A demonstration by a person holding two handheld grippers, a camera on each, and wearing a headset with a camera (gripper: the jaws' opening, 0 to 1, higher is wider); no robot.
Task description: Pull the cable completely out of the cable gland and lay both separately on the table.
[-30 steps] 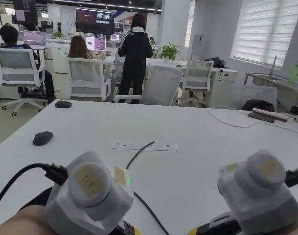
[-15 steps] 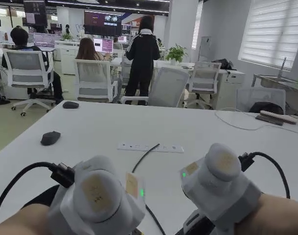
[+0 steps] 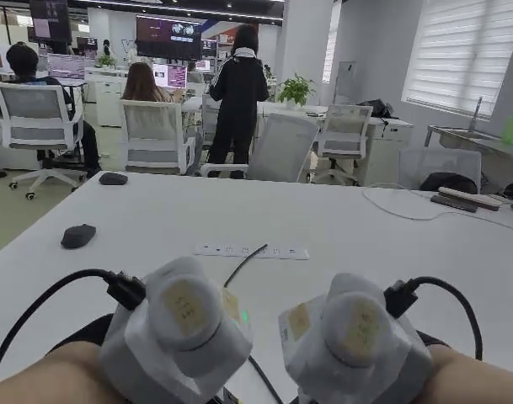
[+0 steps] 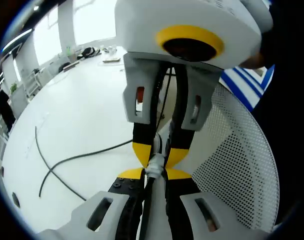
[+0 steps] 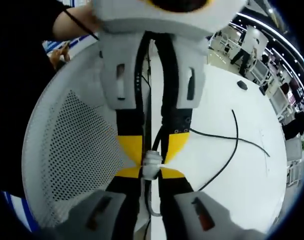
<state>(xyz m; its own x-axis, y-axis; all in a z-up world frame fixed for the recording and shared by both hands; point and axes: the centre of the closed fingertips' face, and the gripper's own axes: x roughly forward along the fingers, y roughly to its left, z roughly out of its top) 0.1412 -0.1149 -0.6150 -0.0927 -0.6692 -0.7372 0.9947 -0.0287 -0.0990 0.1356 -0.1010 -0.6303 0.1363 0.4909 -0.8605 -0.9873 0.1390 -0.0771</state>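
Left gripper view: left gripper (image 4: 155, 173) rises from the bottom centre of the frame, its yellow-tipped fingers (image 4: 130, 174) closed on a small white plastic cable gland (image 4: 154, 168) at frame centre. The right gripper (image 5: 149, 172) comes down from the top of that frame, nose to nose with mine, and its yellow tips pinch in on the same gland from the far side. A thin dark cable (image 4: 148, 202) runs from the gland toward the bottom edge, between my left fingers. Right gripper view mirrors this: right fingers closed at lower centre on the gland, left gripper hanging from the top, tips touching the gland. I cannot tell whether either pair bites the cable rather than the gland body. The gland is held in the air between the two grippers, with the cable seated in it. A white perforated chair back (image 4: 231, 165) fills the right side of the left gripper view, behind the grippers. Head view: both gripper bodies sit side by side at the bottom edge, near each other, above the white desk (image 3: 366, 244). On the desk at mid-frame lies a flat white power strip (image 3: 250, 251), with a loose black lead (image 3: 243, 261) running from it toward the bottom of the frame. A black computer mouse (image 3: 77, 236) sits at the left, well apart from the strip.
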